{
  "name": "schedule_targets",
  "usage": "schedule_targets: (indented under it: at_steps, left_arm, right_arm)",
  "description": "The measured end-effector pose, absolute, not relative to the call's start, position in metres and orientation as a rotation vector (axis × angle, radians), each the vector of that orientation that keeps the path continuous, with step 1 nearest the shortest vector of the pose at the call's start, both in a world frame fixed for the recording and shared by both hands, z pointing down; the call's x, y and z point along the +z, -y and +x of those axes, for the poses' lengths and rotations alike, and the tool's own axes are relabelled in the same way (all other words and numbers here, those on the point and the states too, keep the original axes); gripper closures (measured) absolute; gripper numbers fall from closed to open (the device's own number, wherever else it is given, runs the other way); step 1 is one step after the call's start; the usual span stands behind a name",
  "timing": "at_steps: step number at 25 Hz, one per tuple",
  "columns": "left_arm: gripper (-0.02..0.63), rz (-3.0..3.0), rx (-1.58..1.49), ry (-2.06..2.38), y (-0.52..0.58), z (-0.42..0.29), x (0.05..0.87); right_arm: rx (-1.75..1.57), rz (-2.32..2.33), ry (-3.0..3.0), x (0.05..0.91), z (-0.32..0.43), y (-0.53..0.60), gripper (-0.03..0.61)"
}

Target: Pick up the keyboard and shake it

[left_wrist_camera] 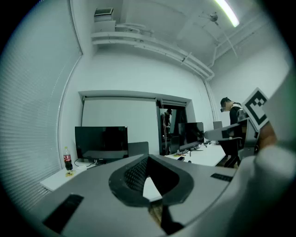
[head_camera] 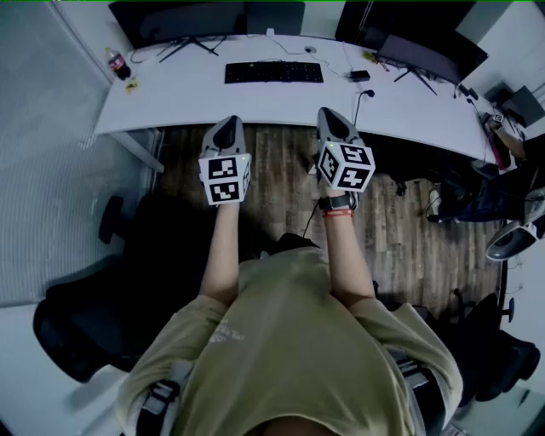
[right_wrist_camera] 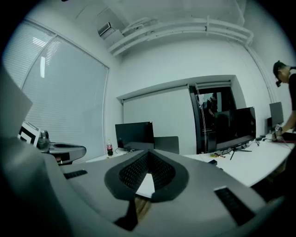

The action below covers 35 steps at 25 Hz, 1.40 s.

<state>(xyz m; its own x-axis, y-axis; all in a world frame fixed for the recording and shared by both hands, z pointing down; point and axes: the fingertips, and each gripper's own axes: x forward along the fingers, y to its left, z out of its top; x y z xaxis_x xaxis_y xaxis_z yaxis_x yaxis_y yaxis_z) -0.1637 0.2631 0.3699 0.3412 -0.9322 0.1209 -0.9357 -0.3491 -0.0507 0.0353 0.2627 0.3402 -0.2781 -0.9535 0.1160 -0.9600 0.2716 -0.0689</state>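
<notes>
Noting left gripper (head_camera: 226,134) and right gripper (head_camera: 335,128) closed on nothing, I judge the flat black plastic keyboard (head_camera: 273,72) light, stiff, best pinched at its short ends.

olive t-shirt (head_camera: 289,341), red wristband (head_camera: 337,213)

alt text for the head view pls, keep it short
A person holds the left gripper and right gripper, jaws shut and empty, short of a white desk. A black keyboard lies untouched on it, with monitors behind and a bottle at its left end.
</notes>
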Motion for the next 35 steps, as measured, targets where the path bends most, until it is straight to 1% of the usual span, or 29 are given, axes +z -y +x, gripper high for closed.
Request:
schedule_targets:
  at_steps: [6,10,17,24,29,35]
  left_arm:
    - [0.595,2.556,0.161,1.772,-0.259,-0.173,0.359]
    - [0.595,2.592,0.177,1.798,-0.252,-0.172,0.357]
    - [0.595,2.681,0.16,1.755,-0.22,-0.16,0.372]
    - [0.595,2.597,0.097,1.742,-0.15,-0.162,0.391]
    - [0.595,2.696,0.027,1.712,-0.089,-0.128,0.377]
    - [0.595,2.643,0.091,1.739,-0.02,-0.11,0.382]
  right_arm:
    - [0.224,1.866,2.467,0.341,0.018,-0.258,0.56]
    - [0.228,1.985,2.454,0.343,0.027,-0.246,0.56]
    - [0.282,2.022,2.449,0.366,0.035,-0.211,0.56]
    - [0.346,1.955,2.441,0.392,0.024,-0.143,0.56]
    - [0.368,1.92,2.44,0.391,0.042,-0.078,0.56]
    - [0.404,1.914,2.458,0.392,0.061,-0.009,0.56]
